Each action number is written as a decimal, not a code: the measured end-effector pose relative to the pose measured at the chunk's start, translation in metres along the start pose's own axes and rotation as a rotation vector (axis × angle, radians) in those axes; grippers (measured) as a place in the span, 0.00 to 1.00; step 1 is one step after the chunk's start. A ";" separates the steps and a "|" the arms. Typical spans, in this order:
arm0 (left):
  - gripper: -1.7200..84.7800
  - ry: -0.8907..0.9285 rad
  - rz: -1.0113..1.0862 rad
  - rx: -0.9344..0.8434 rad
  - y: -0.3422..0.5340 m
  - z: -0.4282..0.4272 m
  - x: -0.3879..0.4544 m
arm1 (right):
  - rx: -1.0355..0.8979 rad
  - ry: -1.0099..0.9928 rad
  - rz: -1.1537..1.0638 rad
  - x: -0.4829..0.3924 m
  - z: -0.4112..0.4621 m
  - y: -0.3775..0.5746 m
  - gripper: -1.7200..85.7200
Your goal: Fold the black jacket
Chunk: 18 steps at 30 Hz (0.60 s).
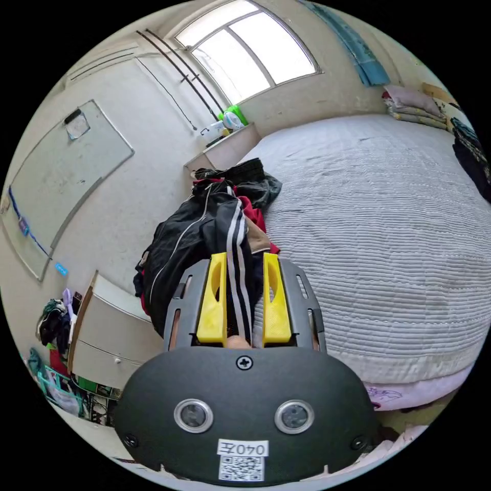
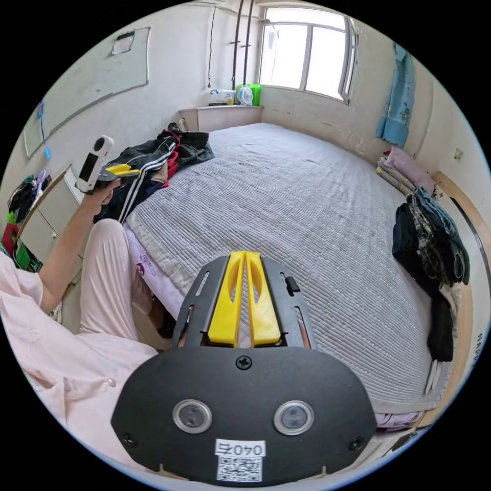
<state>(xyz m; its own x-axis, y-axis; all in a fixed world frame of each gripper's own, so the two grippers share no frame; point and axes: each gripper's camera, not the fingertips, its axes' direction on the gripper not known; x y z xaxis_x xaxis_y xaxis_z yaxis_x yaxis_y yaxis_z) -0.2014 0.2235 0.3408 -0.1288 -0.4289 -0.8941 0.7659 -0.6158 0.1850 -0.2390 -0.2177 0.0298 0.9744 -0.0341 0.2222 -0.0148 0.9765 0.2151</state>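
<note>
The right gripper (image 2: 244, 296) hovers over the near part of the bed (image 2: 317, 215), jaws pressed together on nothing, idle. At the bed's far left corner, the left gripper (image 1: 244, 299), jaws apart, straddles a striped sleeve of the black jacket (image 1: 189, 240), which lies heaped in a clothes pile (image 2: 153, 163), apparently for a first grasp. The person's arm (image 2: 69, 240) extends forward.
</note>
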 end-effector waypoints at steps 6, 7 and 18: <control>0.10 -0.043 0.060 -0.166 0.010 0.065 -0.009 | -0.018 -0.175 0.045 0.016 0.018 -0.042 0.01; 0.09 -0.061 0.048 -0.186 0.016 0.073 -0.014 | -0.020 -0.183 0.041 0.017 0.021 -0.048 0.01; 0.00 0.459 -0.139 0.162 0.102 0.018 -0.165 | -0.042 -0.638 -0.169 -0.003 0.101 -0.217 0.08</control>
<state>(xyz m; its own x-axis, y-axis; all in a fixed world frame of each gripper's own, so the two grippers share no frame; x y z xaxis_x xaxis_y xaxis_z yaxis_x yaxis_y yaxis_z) -0.1135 0.2198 0.5142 0.0956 -0.0227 -0.9952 0.6488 -0.7568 0.0796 -0.2616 -0.4513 0.0787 0.6384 -0.2942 0.7113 0.1477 0.9537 0.2620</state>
